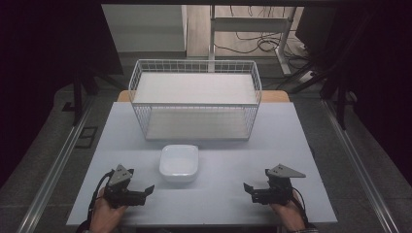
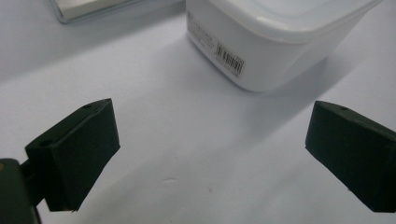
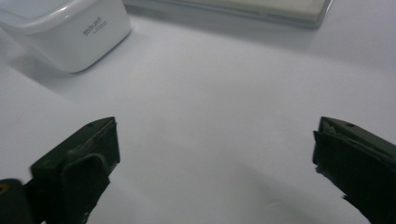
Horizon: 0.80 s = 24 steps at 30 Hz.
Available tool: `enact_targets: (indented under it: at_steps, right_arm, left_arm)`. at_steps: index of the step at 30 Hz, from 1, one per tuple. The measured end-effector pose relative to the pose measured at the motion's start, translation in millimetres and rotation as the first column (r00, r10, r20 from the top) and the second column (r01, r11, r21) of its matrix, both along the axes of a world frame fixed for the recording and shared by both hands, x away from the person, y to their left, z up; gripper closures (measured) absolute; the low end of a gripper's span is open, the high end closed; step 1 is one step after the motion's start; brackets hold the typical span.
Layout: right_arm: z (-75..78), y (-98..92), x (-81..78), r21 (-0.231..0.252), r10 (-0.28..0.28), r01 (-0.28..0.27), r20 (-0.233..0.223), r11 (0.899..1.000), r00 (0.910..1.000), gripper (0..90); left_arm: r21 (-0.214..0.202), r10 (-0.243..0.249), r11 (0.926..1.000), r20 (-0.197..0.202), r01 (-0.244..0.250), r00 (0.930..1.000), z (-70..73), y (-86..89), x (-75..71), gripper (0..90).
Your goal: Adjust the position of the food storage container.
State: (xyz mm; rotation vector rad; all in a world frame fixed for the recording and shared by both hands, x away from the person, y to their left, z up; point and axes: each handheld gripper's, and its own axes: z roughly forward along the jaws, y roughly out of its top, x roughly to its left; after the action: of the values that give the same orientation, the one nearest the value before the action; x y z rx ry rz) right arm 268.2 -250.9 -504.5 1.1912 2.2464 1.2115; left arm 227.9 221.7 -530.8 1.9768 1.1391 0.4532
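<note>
Two grippers, left (image 1: 144, 190) and right (image 1: 248, 190), held agape, nothing gripped.
White container (image 1: 179, 163) at 12 o'clock could be shoved into wire basket (image 1: 195, 99) if approached off-centre.

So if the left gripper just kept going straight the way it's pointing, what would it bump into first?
Most likely the white container. In the left gripper view it sits ahead of the open left gripper, slightly toward the right finger, with bare table between. Depth is hard to judge, so it might only clip the container's near corner.

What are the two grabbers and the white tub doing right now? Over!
Left gripper open, right gripper open, both empty, resting low on the table. White tub sits between them, untouched. Wire basket behind it; nothing in the way.
</note>
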Motion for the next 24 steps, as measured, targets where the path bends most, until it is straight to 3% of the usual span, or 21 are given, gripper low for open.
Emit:
enact_targets:
  at_steps: [2, 4, 6, 12, 24]
  right_arm:
    - [-0.1, 2.7, 1.7, -0.004, -0.004, 0.004, 0.018, 1.000, 0.9998, 0.0]
    - [-2.9, 4.2, 3.3, -0.020, 0.010, -0.010, 0.004, 1.000, 0.9999, 0.0]
    - [-4.8, 5.7, 3.3, -0.053, 0.005, -0.004, 0.007, 0.999, 1.0000, 0.0]
    - [-4.1, 10.9, 3.0, -0.085, -0.011, 0.012, 0.016, 0.996, 0.9998, 0.0]
    - [-2.3, 8.1, 3.7, -0.065, -0.012, 0.013, 0.013, 0.998, 0.9998, 0.0]
  left_arm:
    - [-0.004, -0.008, 1.0000, 0.006, 0.008, 0.9999, 0.0, -0.5, 0.7, 2.3]
    - [-0.024, -0.010, 0.9997, 0.018, 0.011, 0.9998, 0.9, 0.6, 0.5, 1.7]
    - [-0.016, -0.002, 0.9999, 0.021, 0.002, 0.9998, 0.7, 1.4, 0.7, 1.4]
    - [0.004, 0.007, 1.0000, 0.020, -0.007, 0.9998, 0.4, 1.9, 1.4, 1.1]
    - [0.020, 0.008, 0.9998, 0.018, -0.008, 0.9998, 2.0, 2.1, 0.7, 0.2]
